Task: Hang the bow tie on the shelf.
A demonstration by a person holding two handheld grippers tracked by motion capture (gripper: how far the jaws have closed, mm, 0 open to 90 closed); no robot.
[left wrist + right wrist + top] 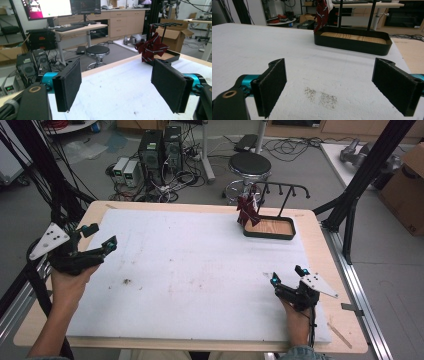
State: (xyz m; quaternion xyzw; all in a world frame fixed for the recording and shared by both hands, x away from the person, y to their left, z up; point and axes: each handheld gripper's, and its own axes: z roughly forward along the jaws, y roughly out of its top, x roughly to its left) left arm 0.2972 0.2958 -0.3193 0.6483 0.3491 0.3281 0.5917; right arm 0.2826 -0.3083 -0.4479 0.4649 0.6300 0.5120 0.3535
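- Dark red striped bow tie hangs on the black rack over its wooden tray, at the table's far right.
- Left gripper gapes empty at the left edge.
- Right gripper stands wide apart, empty, near right.

Counted 2 grippers, left gripper and right gripper, 1 striped bow tie on 1 rack far right, 1 stool beyond the table

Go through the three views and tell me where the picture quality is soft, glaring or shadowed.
High view: even overhead light, faint shadows, slightly soft overall. Left gripper view: the monitor is blown out white, the striped bow is reasonably sharp, and the near left gripper is soft. Right gripper view: the tray is clear, the background dim.
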